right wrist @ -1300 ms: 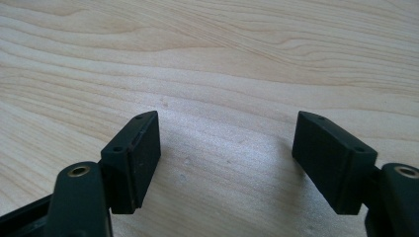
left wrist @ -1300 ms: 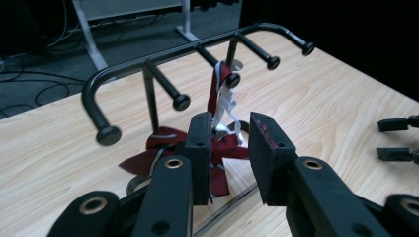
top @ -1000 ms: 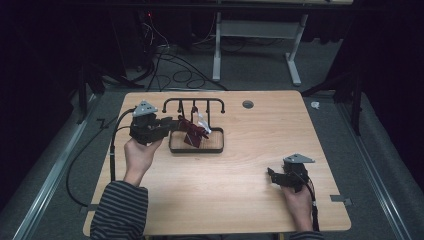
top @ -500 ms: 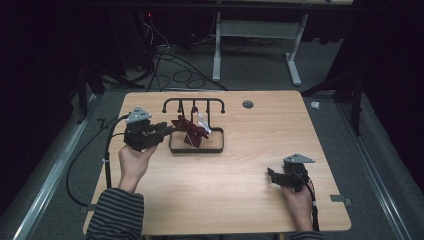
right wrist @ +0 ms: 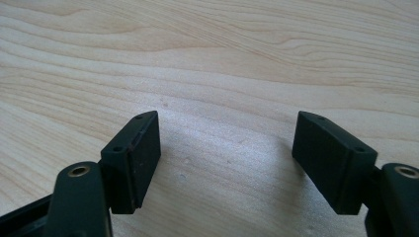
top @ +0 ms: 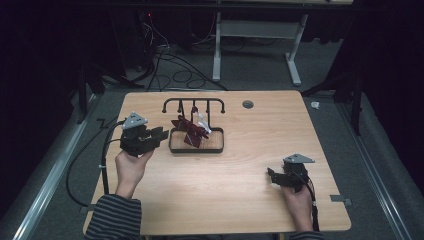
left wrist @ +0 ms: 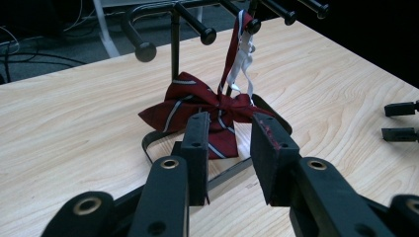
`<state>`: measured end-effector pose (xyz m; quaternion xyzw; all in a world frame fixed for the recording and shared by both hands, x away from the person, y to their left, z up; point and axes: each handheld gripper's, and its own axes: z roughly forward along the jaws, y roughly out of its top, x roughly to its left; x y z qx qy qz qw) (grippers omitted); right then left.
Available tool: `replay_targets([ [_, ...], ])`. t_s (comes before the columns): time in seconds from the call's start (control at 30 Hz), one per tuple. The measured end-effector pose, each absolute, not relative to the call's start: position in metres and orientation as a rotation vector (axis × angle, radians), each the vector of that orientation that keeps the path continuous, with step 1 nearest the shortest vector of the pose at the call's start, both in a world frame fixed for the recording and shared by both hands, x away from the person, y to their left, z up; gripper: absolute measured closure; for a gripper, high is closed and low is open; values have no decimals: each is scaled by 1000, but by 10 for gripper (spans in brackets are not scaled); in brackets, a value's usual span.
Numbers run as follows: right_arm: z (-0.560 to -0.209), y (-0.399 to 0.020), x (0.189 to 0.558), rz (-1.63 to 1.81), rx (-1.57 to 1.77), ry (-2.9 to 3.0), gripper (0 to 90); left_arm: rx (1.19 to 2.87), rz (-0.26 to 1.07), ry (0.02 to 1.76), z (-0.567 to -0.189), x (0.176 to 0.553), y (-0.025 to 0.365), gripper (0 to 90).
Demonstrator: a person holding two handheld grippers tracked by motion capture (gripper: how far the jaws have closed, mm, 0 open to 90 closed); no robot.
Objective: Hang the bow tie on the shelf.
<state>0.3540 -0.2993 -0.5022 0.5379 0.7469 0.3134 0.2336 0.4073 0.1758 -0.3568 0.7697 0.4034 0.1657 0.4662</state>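
A dark red bow tie with grey stripes hangs by its white strap from a peg of the black rack, and its bow rests in the rack's oval tray. My left gripper is held just left of the tray, pointing at it. In the left gripper view its jaws stand open with a gap and nothing between them, and the bow tie lies a little beyond the fingertips. My right gripper rests near the table's front right, and its jaws stand wide open over bare wood.
The wooden table has a round cable hole at the back. Several rack pegs stick out toward my left gripper. Cables and desk legs stand on the dark floor behind. The right gripper's jaw tips show far right.
My left gripper has drawn back from the bow tie, leftward and a little toward the person, and now stands clear of the tray. The right gripper has not moved.
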Motion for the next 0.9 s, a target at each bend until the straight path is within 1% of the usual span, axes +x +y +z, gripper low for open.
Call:
replay_targets([
  [0.9, -502, -299, 354, 861, 1477, 2051, 279, 1848, 399, 1036, -366, 390, 196, 680],
])
